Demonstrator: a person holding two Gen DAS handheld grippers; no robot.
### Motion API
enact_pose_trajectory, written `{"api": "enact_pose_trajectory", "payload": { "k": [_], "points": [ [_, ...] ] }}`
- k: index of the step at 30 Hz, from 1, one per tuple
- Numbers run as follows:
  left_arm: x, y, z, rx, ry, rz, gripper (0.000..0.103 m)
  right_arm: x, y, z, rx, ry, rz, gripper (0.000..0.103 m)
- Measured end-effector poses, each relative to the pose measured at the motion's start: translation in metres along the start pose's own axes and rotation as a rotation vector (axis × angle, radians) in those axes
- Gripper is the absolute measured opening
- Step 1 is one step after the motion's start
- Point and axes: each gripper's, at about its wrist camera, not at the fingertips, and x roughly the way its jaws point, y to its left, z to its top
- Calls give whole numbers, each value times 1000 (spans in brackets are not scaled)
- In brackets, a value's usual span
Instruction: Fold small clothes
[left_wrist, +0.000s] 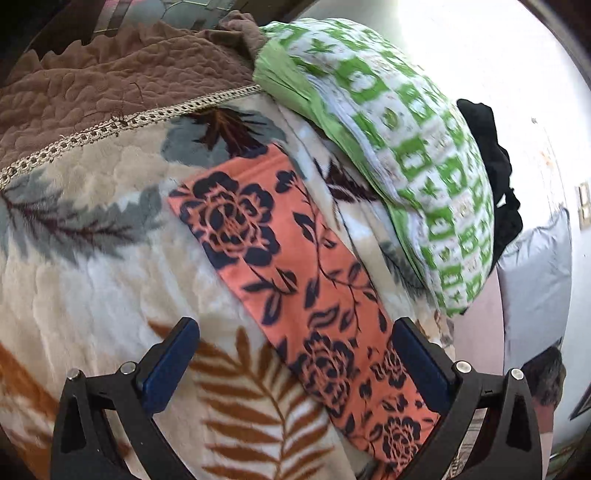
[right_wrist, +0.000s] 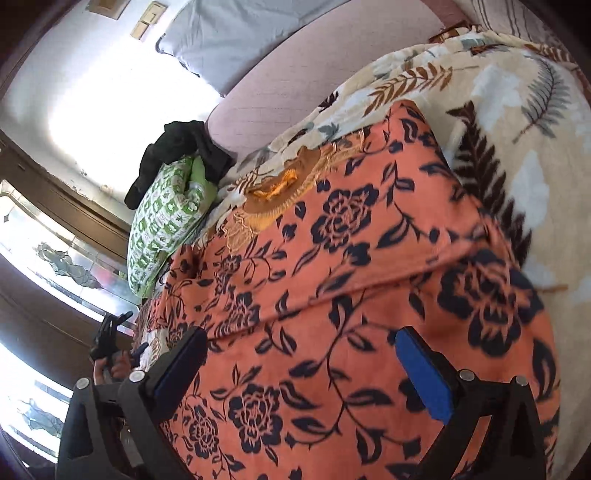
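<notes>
orange floral garment (left_wrist: 295, 280) lies as a long flat strip on the leaf-print blanket (left_wrist: 92, 295) in the left wrist view, the left gripper (left_wrist: 295, 369) spread wide above its near end, grasping nothing; a green-and-white pillow (left_wrist: 406, 166) crowds one edge. in the right wrist view the garment (right_wrist: 351, 314) shows a crease, seemingly a fold already laid; the right gripper (right_wrist: 303, 373) hangs released over it, black clothing (right_wrist: 177, 155) well apart.

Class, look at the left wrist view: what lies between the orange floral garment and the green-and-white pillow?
In the left wrist view, a strip of the leaf-print blanket lies between the orange floral garment and the green-and-white pillow; nothing else sits on that stretch.
</notes>
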Motion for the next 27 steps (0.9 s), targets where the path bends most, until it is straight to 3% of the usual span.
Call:
{"api": "enact_pose_trajectory", "payload": {
  "k": [4,6,8,10,12,14,16,18,20,23,27],
  "points": [
    [9,0,20,-1,-29,-27,102,6,-1,-10,4,9,-27,103],
    [13,1,27,-20,-45,-16,90,9,-2,-12,0,7,-41,103],
    [21,7,33,-48,-53,30,70,12,-3,-12,7,8,-53,103],
    [25,12,38,-73,-54,163,5,13,-4,-13,9,5,-61,103],
    [25,19,42,-132,-43,145,5,12,-4,-13,8,1,-63,103],
    [16,5,44,-91,-65,192,4,11,-4,-13,1,4,-64,103],
    [-7,-25,42,-15,-129,211,4,6,-5,-14,3,-6,-61,103],
    [-41,-76,32,144,-232,227,4,0,-6,-15,-2,-28,-54,103],
    [-79,-131,15,288,-305,169,4,-5,-10,-15,8,-43,-44,103],
    [-139,-222,-35,501,-382,26,4,-16,-18,-15,45,-75,-14,103],
    [-174,-333,-132,767,-380,-143,4,-32,-28,-14,83,-121,15,103]
  ]
}}
